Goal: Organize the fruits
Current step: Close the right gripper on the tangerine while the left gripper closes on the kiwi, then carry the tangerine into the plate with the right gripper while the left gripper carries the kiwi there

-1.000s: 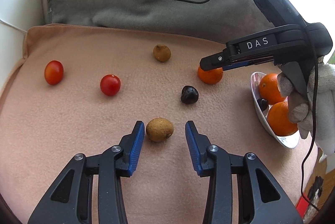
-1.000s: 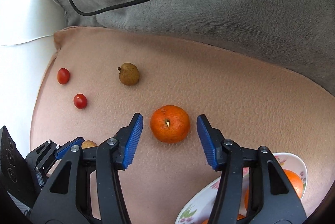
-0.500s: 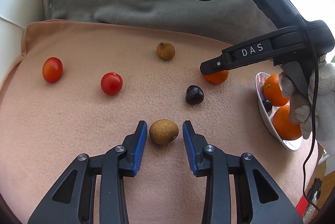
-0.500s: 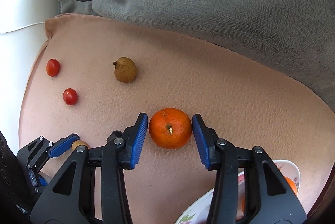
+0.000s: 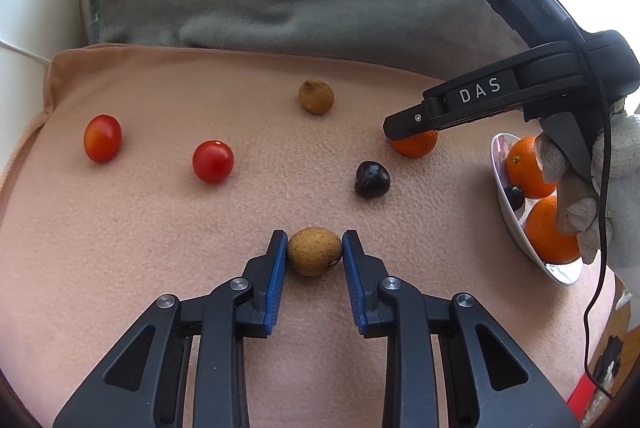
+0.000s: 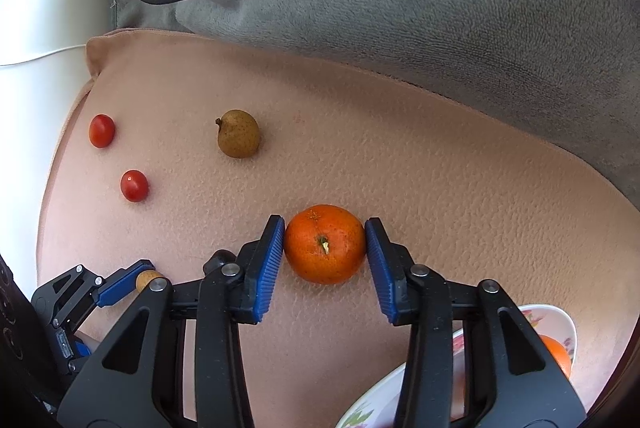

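Left wrist view: left gripper (image 5: 315, 253) clenching brown fruit (image 5: 314, 251) near front edge of peach cloth (image 5: 160, 220). Right gripper (image 6: 325, 244) gripping orange (image 6: 324, 243) mid-cloth; bowl (image 5: 516, 228) holding 2 oranges sitting at right edge.

Both fisheye views sit close above the peach blanket (image 5: 160, 228), looking forward and down toward the grey cushion (image 5: 320, 8) along the top of each frame. They share the two tomatoes, upper left, and the bowl (image 6: 560, 316), lower right.
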